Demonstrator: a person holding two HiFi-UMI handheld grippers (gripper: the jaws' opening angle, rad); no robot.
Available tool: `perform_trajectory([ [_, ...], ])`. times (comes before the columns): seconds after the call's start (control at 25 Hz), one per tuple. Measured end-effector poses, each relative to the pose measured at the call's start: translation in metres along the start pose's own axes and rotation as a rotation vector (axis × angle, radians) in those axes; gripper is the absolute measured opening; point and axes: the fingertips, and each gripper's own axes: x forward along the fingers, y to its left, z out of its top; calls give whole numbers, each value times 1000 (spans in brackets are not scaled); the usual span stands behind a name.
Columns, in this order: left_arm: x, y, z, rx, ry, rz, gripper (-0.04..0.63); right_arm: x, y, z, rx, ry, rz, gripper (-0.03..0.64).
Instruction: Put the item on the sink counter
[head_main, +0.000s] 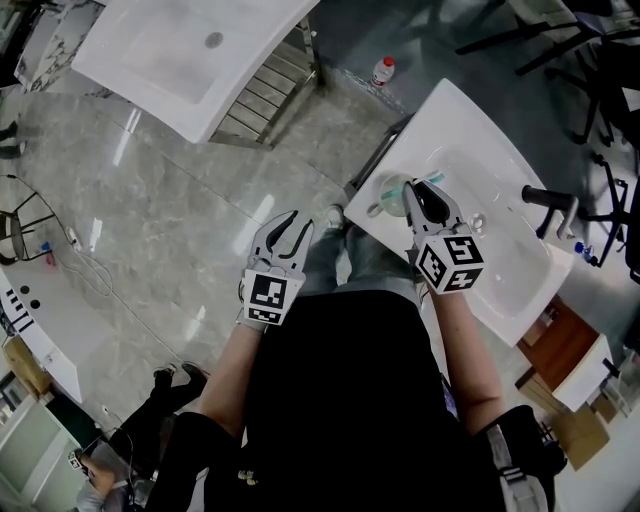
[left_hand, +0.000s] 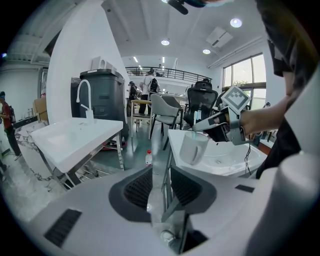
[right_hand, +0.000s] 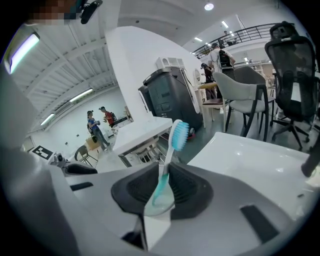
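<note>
My right gripper (head_main: 425, 200) is shut on the rim of a white cup (head_main: 392, 192) with a teal toothbrush (head_main: 432, 178) standing in it. It holds the cup just above the near-left corner of the white sink counter (head_main: 480, 150). In the right gripper view the toothbrush (right_hand: 172, 145) rises between the jaws, bristles up, over the counter (right_hand: 250, 160). The left gripper view shows the cup (left_hand: 194, 147) hanging from the right gripper (left_hand: 220, 127). My left gripper (head_main: 285, 232) is open and empty over the floor, left of the counter.
A black faucet (head_main: 548, 200) stands at the counter's far side. A second white sink unit (head_main: 190, 50) on a metal frame is at the upper left. A small bottle (head_main: 383, 70) stands on the floor between them. Black chairs (head_main: 600, 90) crowd the upper right.
</note>
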Motion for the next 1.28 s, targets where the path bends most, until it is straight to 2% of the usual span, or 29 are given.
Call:
perform_trajectory([
  [0.04, 0, 0, 0, -2, -2, 0, 126, 0, 0, -1, -3, 4, -3, 65],
  [0.12, -1, 0, 0, 0, -6, -2, 126, 0, 1, -3, -5, 13, -7, 143],
  [0.28, -2, -1, 3, 8, -10, -6, 126, -1, 3, -2, 1, 15, -5, 168],
  [0.48, -4, -2, 4, 16, -19, -8, 126, -7, 1, -1, -15, 0, -25, 179],
  [0.64, -8, -3, 5, 61, -18, -7, 126, -9, -3, -5, -18, 15, -45, 186],
  [0.88, -10, -6, 9, 83, -26, -21, 126, -12, -6, -14, 89, 28, -29, 210],
  [1.12, -7, -10, 23, 99, -49, -48, 126, -26, -9, -8, 139, -41, -28, 213],
  [1.28, 4, -17, 46, 131, -87, -93, 126, -47, -15, 3, 145, -117, -76, 213],
])
